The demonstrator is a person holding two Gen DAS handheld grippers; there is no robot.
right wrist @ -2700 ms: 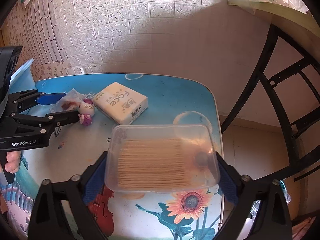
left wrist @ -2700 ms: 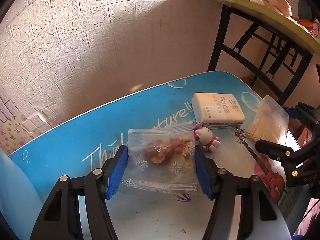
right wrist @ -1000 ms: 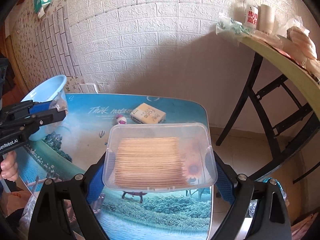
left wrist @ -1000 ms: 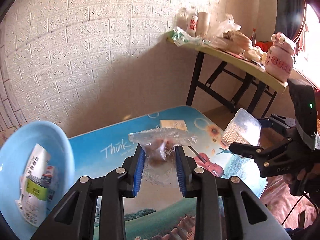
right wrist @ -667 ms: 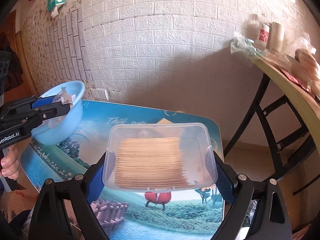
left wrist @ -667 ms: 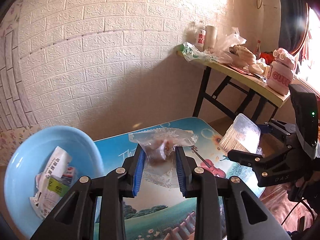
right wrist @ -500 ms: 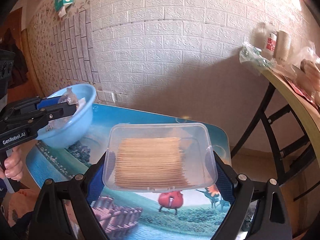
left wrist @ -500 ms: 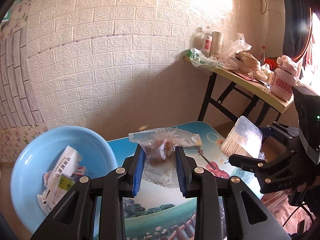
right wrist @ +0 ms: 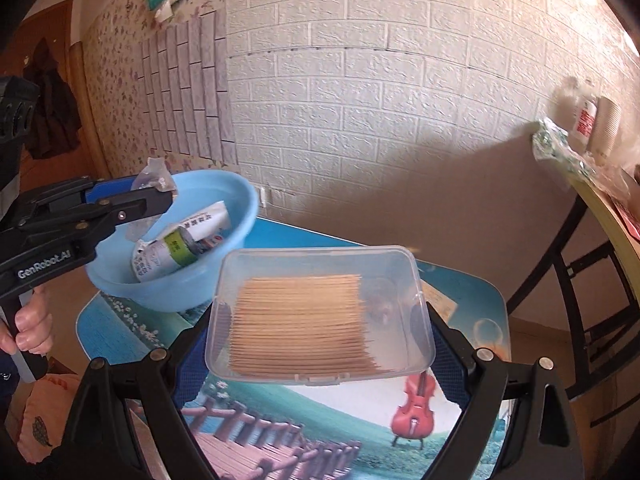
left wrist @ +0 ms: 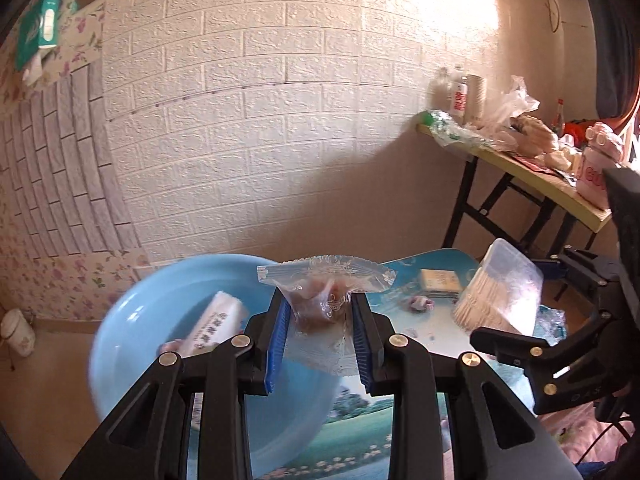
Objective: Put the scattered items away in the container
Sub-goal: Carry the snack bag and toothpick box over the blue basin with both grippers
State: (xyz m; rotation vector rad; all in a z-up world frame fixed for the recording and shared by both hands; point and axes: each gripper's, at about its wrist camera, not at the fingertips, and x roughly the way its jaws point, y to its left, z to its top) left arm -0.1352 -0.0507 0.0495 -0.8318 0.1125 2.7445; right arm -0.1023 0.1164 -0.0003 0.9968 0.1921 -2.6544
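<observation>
1. A round, smooth pale-blue plastic basin (left wrist: 132, 320) stands at the left end of the printed blue table (right wrist: 304, 424). Inside it lie a white paper-wrapped pack (left wrist: 216, 320) with dark lettering and, in the right wrist view, a crumpled white packet with a green label (right wrist: 176, 250).
2. The left gripper (left wrist: 320, 344), black with blue ribbed pads, is pinched tight on a clear zip bag (left wrist: 324, 304). The thin film is printed with white lace patterns, creased at the squeeze, with brownish lumps inside. It hangs in the air over the basin's right rim.
3. On the table's far edge lies a small pink-and-white doll (left wrist: 420, 303), with a flat, cream, rectangular tissue pack (left wrist: 440, 280) just beyond it.
4. The right gripper (right wrist: 316, 344) clamps, jaws wide, a clear hard-plastic box (right wrist: 320, 312). It is rectangular with rounded corners and packed with neat rows of pale wooden toothpicks. It is held off the table, above the right half.
5. A painted red violin (right wrist: 416, 400) shows on the glossy tabletop beneath the box.
</observation>
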